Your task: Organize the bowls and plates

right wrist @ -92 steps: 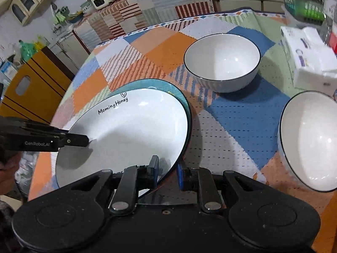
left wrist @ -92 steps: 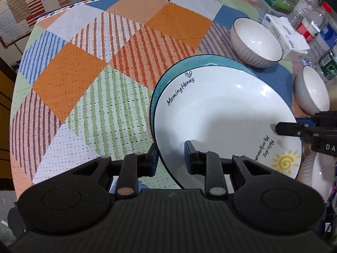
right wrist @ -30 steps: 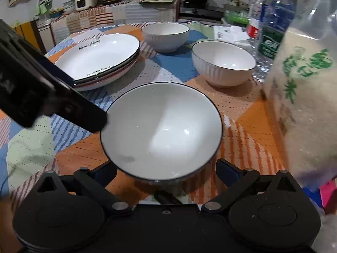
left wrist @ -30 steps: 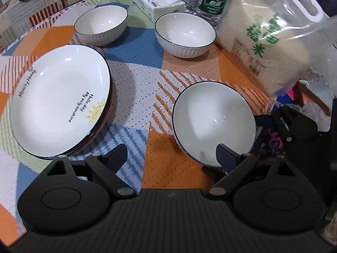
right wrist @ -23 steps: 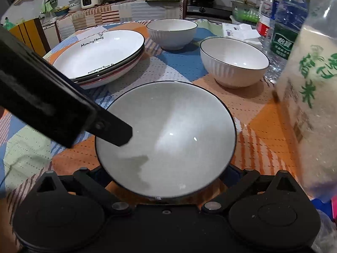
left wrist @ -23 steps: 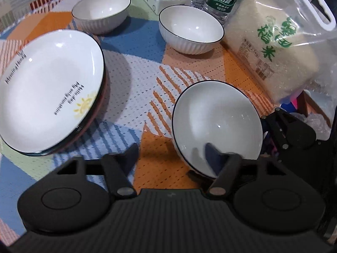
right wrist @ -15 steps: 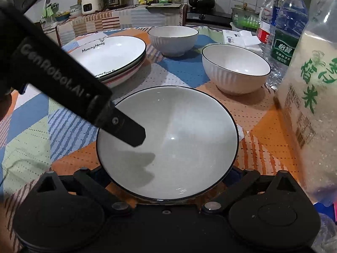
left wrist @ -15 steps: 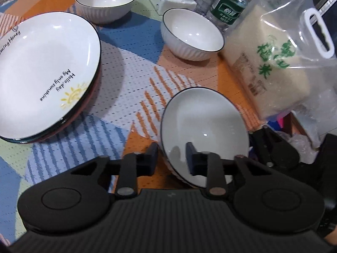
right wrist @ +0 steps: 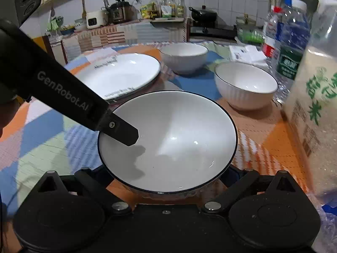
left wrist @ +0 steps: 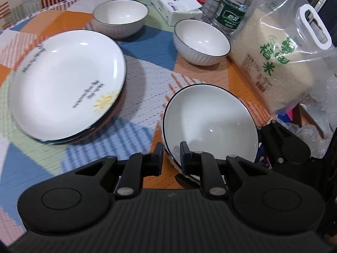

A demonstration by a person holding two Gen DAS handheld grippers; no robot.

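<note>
Closing fast, left gripper now clamps near bowl rim at 7 o'clock; right gripper spread wide round it. Bowl on bench, stack next prob.

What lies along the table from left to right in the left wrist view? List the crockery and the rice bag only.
stack of plates → far bowl → near bowl, pinched at its rim by the left gripper → rice bag

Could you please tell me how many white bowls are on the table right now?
3: a white black-rimmed bowl nearest, pinched by the left gripper; one beside the rice bag; one behind the stacked plates.
</note>
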